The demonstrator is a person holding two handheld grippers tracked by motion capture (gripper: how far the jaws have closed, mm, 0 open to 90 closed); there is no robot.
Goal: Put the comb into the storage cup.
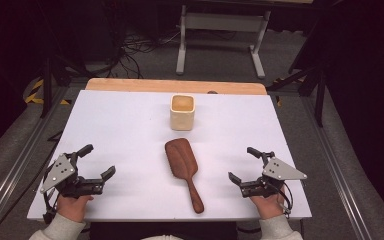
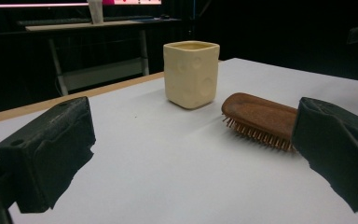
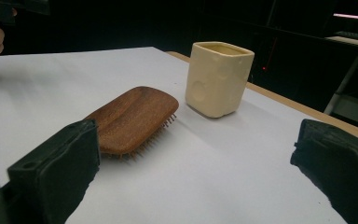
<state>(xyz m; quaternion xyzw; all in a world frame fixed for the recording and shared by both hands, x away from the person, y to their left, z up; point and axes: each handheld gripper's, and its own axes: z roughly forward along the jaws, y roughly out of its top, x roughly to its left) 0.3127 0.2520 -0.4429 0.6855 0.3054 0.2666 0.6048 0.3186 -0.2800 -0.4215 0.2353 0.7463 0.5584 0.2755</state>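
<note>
I'm seeing left gripper [image 1: 100, 161] sitting wide open at table [image 1: 120, 125] left edge, right gripper [image 1: 243, 164] also gaping with nothing in it, brush [image 1: 182, 159] lying bristles-down between them, handle toward me, cup [image 1: 182, 111] standing just beyond its head.

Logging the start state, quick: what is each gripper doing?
Left gripper: open, holding nothing.
Right gripper: open, holding nothing.
</note>
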